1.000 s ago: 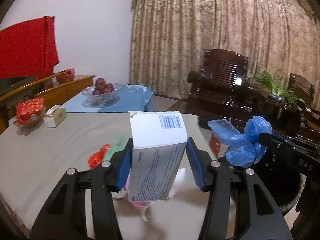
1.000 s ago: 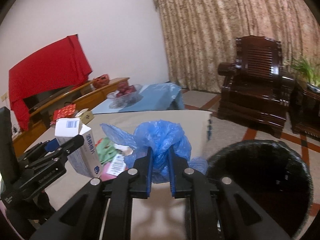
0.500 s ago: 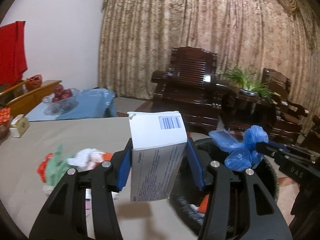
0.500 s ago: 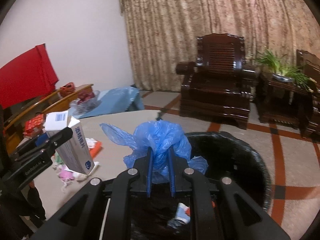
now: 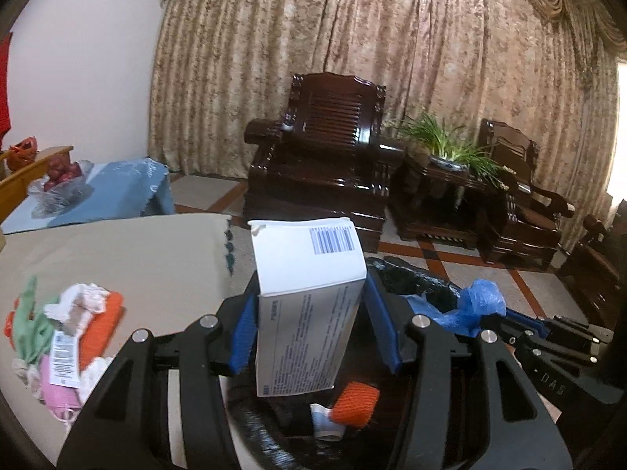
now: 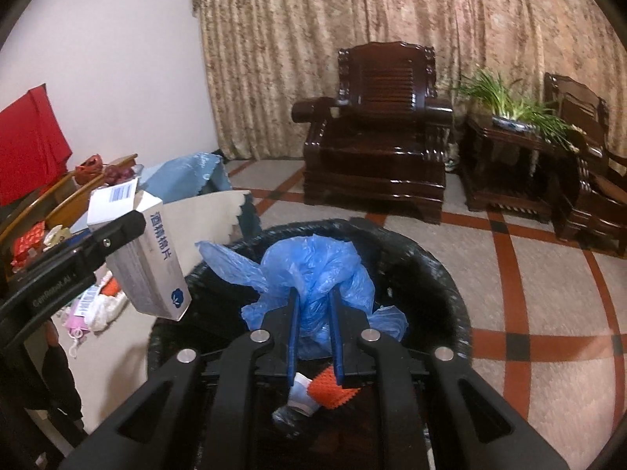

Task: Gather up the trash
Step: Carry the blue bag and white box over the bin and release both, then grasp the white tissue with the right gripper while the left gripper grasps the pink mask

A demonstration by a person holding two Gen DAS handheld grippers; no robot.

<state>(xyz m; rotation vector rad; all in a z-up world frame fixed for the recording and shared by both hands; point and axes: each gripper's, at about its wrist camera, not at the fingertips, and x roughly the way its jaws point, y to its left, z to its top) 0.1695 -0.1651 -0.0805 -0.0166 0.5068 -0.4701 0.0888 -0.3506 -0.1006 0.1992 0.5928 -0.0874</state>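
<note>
The left gripper (image 5: 311, 325) is clamped on a white carton (image 5: 309, 305) with a barcode on its top flap, held upright above the near rim of the black-lined trash bin (image 6: 443, 274). The right gripper (image 6: 313, 325) is clenched on a crumpled blue plastic bag (image 6: 313, 270), which hangs over the bin's mouth. Inside the bin, at about 6 o'clock in the right wrist view, lie an orange mesh piece (image 6: 333, 391) and a small white wrapper (image 6: 299, 393). At 9 o'clock in the left wrist view, a pile of mixed scraps (image 5: 66, 337) sits on the beige table (image 5: 149, 254).
</note>
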